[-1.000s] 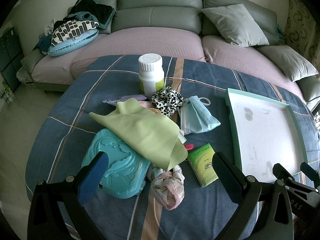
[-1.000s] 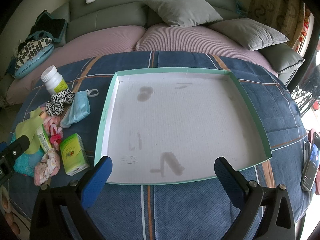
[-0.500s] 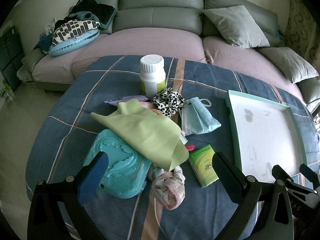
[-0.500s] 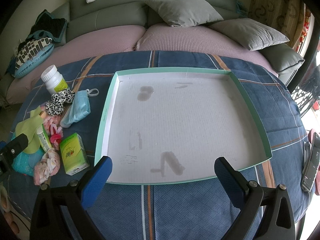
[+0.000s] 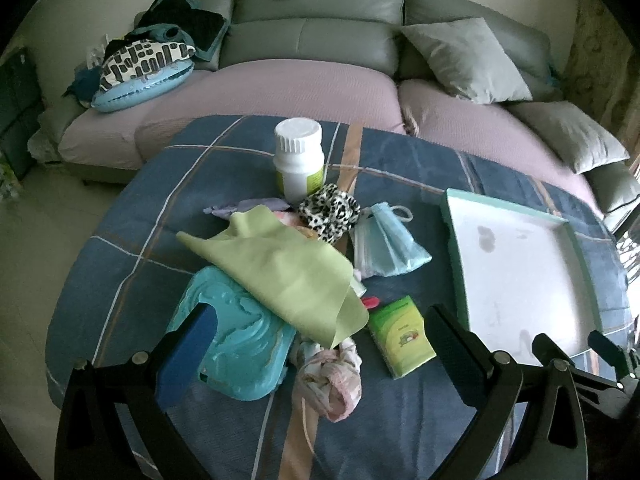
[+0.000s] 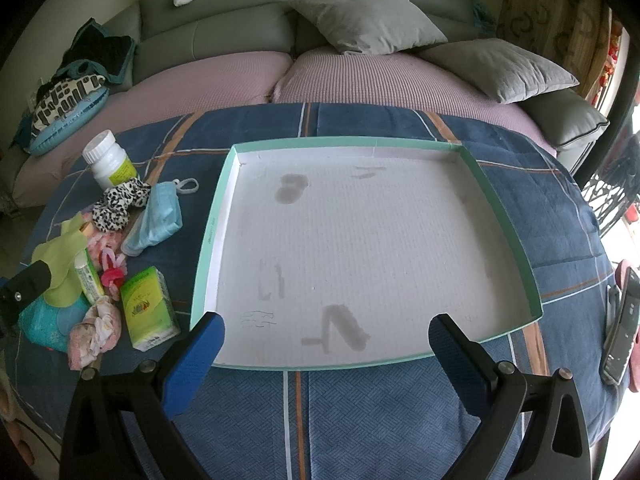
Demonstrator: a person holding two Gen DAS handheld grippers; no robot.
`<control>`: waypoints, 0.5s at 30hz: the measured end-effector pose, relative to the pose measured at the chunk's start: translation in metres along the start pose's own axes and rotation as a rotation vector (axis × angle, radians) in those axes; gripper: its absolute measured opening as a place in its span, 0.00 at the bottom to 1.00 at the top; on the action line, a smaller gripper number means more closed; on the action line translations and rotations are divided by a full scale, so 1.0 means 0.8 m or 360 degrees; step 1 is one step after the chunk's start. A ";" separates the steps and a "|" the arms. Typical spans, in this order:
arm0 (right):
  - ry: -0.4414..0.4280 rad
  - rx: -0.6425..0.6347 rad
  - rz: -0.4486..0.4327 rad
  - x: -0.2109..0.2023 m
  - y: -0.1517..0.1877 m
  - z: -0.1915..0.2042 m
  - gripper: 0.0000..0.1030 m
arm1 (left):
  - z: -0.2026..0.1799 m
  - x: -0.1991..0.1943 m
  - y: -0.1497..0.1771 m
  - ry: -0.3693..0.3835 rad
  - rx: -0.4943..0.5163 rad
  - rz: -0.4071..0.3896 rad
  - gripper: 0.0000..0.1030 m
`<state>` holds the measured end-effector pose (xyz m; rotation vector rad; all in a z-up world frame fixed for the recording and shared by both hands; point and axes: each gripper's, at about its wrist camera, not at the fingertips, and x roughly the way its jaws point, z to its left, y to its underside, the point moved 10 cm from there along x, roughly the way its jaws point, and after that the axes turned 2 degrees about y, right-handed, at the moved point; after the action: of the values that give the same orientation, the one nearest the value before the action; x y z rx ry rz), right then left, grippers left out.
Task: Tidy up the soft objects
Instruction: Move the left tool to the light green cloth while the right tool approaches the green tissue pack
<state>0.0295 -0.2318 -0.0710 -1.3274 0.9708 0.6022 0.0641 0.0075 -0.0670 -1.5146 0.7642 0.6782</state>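
Both my left hand-held gripper (image 5: 316,340) and right hand-held gripper (image 6: 326,344) are spread wide and empty. The soft objects sit piled left of the empty tray (image 6: 218,216); I should pinch the green cloth (image 5: 280,268) by its top fold, clear of the teal case (image 5: 236,344). Against a second ago, the left view has edged closer to the pile; the right is unchanged.

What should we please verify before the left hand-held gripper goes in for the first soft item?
1. Left hand-held gripper open and holding nothing: ok.
2. Right hand-held gripper open and holding nothing: ok.
3. Tray has room inside: ok, nothing in it, only stains.
4. Green cloth reachable: ok, it lies on top of the pile.
5. Cloth free of hard items: not ok, it drapes over the teal case.
6. What lies under the cloth: cannot tell.
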 end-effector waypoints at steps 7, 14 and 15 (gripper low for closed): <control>-0.0096 -0.0022 -0.0061 -0.017 -0.022 0.019 1.00 | 0.038 -0.026 -0.036 0.0017 -0.0190 -0.0109 1.00; -0.0274 -0.0125 -0.0081 -0.032 -0.039 0.074 1.00 | 0.085 -0.037 -0.060 -0.0052 -0.0286 -0.0145 1.00; -0.0295 -0.0149 -0.0076 -0.033 -0.040 0.084 1.00 | 0.089 -0.039 -0.062 -0.0054 -0.0282 -0.0145 1.00</control>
<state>0.0587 -0.1683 -0.0345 -1.3476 0.7660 0.7278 0.0859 0.0823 -0.0181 -1.6835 0.6182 0.7163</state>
